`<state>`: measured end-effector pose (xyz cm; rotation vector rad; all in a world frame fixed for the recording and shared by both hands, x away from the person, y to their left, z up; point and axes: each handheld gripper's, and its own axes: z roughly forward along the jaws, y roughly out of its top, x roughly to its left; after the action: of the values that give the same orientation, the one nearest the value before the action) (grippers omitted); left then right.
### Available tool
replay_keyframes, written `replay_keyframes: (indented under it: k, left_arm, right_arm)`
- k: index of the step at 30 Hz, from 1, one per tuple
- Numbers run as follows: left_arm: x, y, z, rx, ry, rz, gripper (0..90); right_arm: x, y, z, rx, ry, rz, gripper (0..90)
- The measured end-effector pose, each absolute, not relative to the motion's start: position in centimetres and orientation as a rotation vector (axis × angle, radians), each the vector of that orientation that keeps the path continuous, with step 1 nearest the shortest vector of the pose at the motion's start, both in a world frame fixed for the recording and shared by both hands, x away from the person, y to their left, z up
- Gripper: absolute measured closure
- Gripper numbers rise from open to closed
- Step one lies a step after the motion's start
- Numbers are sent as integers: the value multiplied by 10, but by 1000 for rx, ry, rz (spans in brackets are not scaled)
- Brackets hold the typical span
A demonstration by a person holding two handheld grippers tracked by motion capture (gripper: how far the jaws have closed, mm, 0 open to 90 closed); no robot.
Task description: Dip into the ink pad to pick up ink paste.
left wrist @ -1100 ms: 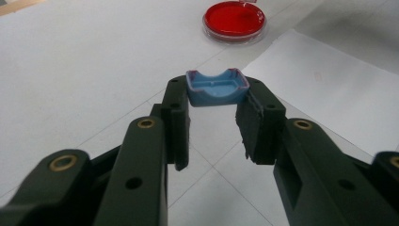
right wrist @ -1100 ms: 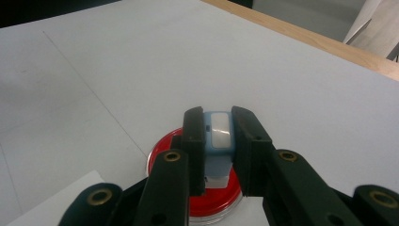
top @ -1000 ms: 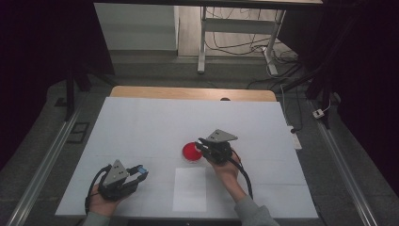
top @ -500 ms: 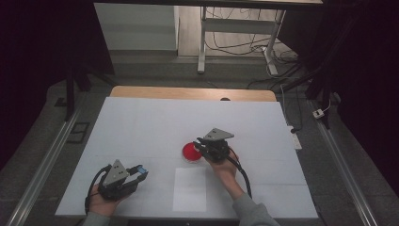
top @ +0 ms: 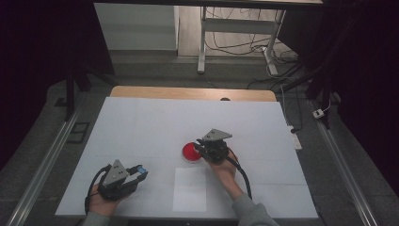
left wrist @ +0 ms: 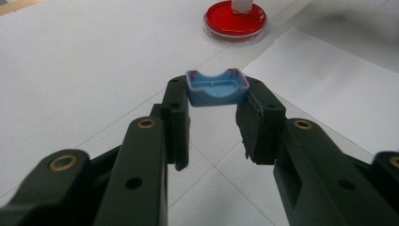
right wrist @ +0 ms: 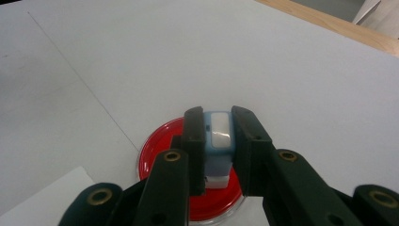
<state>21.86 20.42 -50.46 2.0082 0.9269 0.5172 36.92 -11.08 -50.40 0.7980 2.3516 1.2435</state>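
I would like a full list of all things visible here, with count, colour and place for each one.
Red dish: one, red inside a clear rim, middle of the table, under the right gripper's tips.
White-and-blue block: one, held upright over the dish.
Blue cap: one, light blue, clamped at the left gripper's tips.
Paper sheet: one, white, near edge of the table.
Table: one, white cover, wooden far edge.
Cables: several, dark, floor behind the table.
Left gripper: one, black, near left, shut on the cap.
Right gripper: one, black, shut on the block.
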Motion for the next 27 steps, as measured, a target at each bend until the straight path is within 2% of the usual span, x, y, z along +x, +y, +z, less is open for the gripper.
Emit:
replay_keyframes:
  k: [27]
  left_arm:
    - [218,205,-504,2007,925,518,654]
  right_arm:
    - [365,-108,-510,779,2334,1204,761]
